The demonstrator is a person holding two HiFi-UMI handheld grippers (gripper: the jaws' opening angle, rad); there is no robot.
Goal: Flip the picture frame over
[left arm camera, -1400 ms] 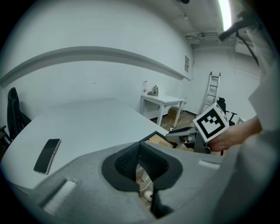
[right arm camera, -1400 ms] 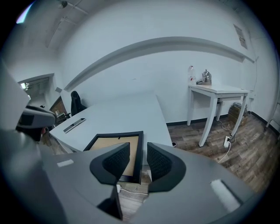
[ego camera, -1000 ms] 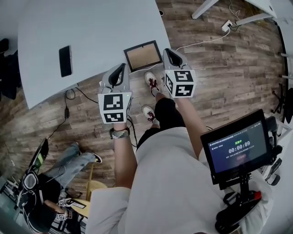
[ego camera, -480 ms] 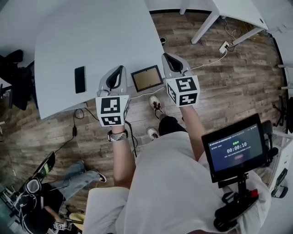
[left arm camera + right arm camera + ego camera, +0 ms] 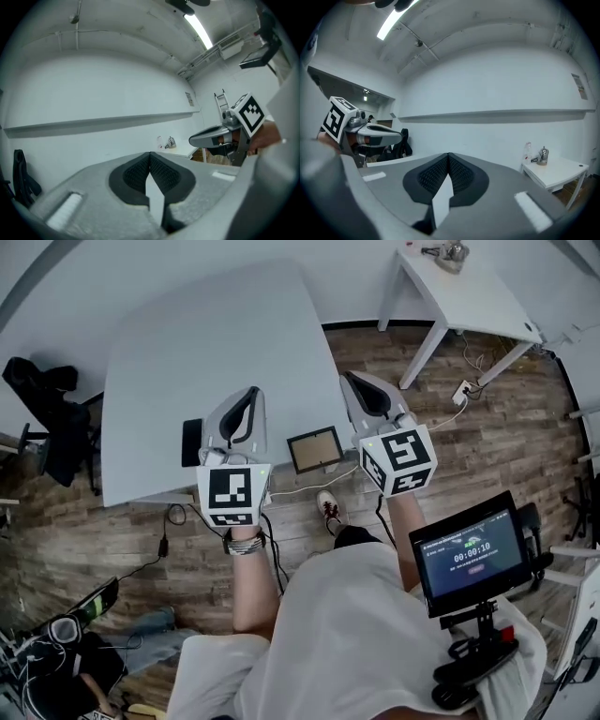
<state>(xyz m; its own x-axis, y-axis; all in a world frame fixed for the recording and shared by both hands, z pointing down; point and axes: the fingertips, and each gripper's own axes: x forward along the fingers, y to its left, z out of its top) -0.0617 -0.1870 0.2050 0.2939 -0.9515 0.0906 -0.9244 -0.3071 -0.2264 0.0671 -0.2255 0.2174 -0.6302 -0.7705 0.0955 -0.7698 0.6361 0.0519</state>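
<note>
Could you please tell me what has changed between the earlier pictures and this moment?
The left gripper and the right gripper have both been lifted, shut and empty, and the head view has tilted up to show more of the room. Nothing was grasped or released. The picture frame still lies untouched near the table edge between them; the phone has not moved.

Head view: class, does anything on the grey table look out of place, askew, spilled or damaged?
Nothing stands out. The frame lies flat close to the table's near edge and seems intact. The phone lies flat further left. No spill shows.
</note>
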